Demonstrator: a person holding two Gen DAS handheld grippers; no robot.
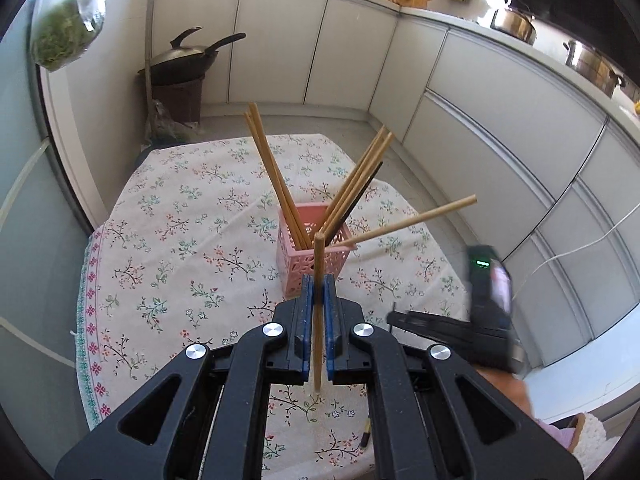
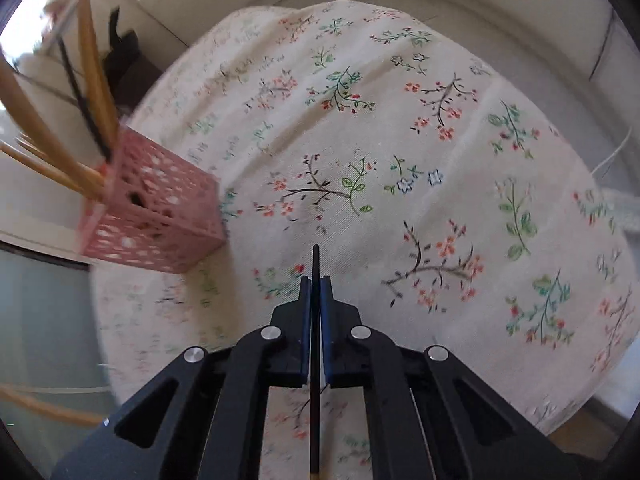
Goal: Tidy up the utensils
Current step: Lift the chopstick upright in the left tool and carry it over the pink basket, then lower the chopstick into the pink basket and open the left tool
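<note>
- While the left hand-held gripper [image 1: 319, 280] is closed on a wooden chopstick [image 1: 318, 304], which stands upright between its blue pads just in front of the pink basket [image 1: 304, 268], the stick's top end sits about level with the basket's rim.
- The right hand-held gripper [image 2: 315, 282] is clamped on a black chopstick [image 2: 315, 264], whose thin tip pokes out past the pads above the floral cloth on the bench [image 2: 440, 160]; the basket lies to its left in that view, near but apart.
- To do this step well, each stick should likely be carried over the basket's open top, tipped so its lower end clears the rim, and released only once that end is inside.
- One gripper going at a time would probably keep the two from crowding the small opening.
- The leaning sticks already fan outward, so a steep approach between them seems the safest; a knock could tip the light basket.
- The basket stands upright on the cloth and holds several wooden chopsticks [image 1: 272, 172] and one dark chopstick [image 1: 360, 196], leaning to both sides.
- One wooden stick [image 1: 420, 218] juts out low to the right over the rim.
</note>
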